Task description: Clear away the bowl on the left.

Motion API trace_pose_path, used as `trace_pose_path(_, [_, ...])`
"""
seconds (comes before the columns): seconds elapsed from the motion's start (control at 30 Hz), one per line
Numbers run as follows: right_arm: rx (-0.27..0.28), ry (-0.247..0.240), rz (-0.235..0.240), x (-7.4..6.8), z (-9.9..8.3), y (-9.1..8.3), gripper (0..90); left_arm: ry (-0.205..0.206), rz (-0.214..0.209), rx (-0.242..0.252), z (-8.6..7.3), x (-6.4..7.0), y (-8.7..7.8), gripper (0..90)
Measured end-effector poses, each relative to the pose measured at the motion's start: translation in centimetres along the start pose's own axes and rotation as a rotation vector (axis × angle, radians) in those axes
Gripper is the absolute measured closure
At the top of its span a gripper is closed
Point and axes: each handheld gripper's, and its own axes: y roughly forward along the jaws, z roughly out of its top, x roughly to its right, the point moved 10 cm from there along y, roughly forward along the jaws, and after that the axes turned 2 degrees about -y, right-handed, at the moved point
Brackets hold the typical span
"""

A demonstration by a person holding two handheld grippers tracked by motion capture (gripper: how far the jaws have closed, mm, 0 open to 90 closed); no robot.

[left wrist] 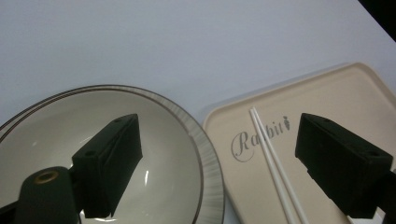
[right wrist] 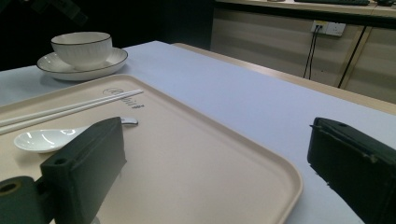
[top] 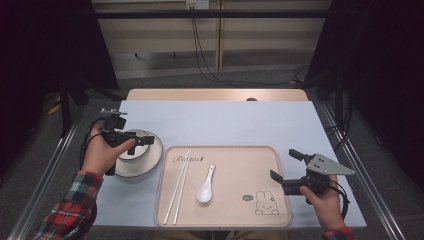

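Table: one pale blue-grey rectangular table (top: 225, 120) is seen, carrying all the tableware.
Tray: one beige rectangular plastic tray (top: 235, 200) with rounded corners, a script logo and a rabbit drawing is laid at the near middle of the table; two kinds of utensil are held in it.
Tray contents: one pair of white chopsticks (top: 179, 186), counted as two sticks, is laid side by side along the tray's left part; one white ceramic soup spoon (top: 205, 189) is laid just to their right, bowl end toward the person.
Saucer: one white round saucer with a dark rim line (top: 150, 162) is set on the table just left of the tray, apart from it.
Bowl: one white ceramic bowl with a ribbed, dark-lined rim (left wrist: 187, 154) is stood on the saucer; its inside is seen bare in the left gripper view.
Hand-held grippers: two are counted, one in each hand.
Left hand-held gripper (top: 142, 140): it is held above the bowl with its jaws spread wide; in the left gripper view one jaw is seen over the bowl's inside and the other over the tray's left edge, nothing being gripped.
Right hand-held gripper (top: 285, 165): it is held low at the tray's right edge, pointed leftward across the tray, jaws spread wide and nothing gripped.
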Motion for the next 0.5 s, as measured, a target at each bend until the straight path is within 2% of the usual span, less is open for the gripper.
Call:
trace_pose_path(0.33, [0.006,0.005,-0.004,-0.1,0.1,-0.2,3.5,-0.031,0.064,-0.012,-0.3,-2.2,-1.3,13.8])
trace_pose_path(0.4, [0.003,-0.002,0.000,-0.2,0.1,-0.2,3.5,-0.037,0.085,-0.015,-0.4,-3.1,-1.9,13.8])
trace_pose_path(0.5, [0.009,0.004,0.002,-0.3,0.2,-0.2,3.6,-0.058,0.089,-0.019,-0.7,-3.6,-2.1,13.4])
